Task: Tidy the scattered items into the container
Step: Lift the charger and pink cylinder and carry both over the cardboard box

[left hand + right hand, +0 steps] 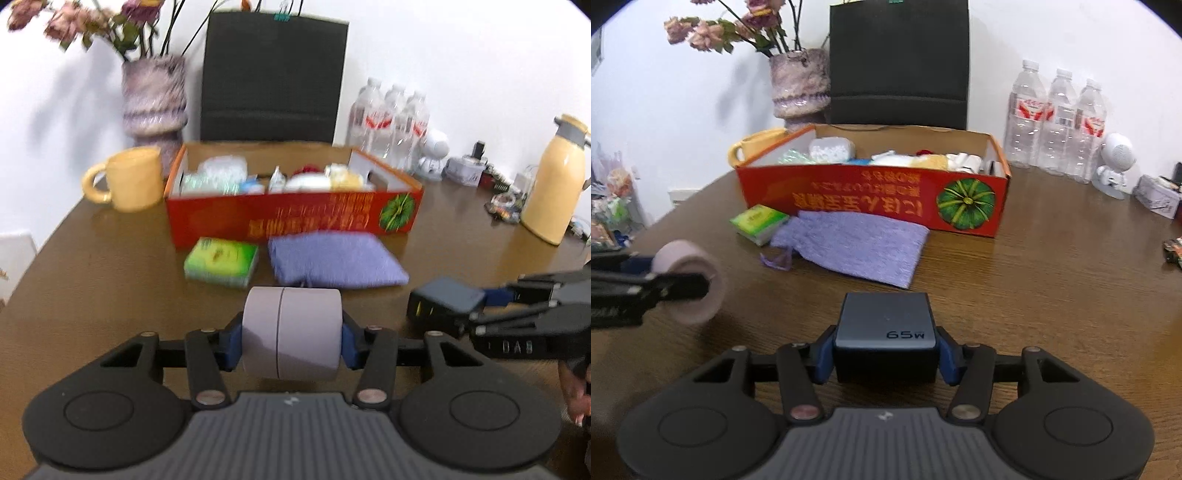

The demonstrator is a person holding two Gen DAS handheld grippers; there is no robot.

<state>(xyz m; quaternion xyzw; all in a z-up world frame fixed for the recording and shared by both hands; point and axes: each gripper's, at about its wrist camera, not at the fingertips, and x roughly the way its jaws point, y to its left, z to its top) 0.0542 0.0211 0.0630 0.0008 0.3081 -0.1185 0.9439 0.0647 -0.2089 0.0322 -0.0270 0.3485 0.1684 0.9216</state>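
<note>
Left tongs [291, 334] clamp a pale roll [291, 332] and right tongs [886, 356] pinch a charger [886, 332], both near the tabletop's [1052, 280] front edge, short of the crowded red box [871, 199], whose wall or contents could snag either load.

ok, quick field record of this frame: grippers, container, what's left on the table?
left gripper: shut on pink roll
right gripper: shut on charger
box: red, open, partly filled
still out: green pack, purple cloth, both in front of box
table: brown wood
</note>
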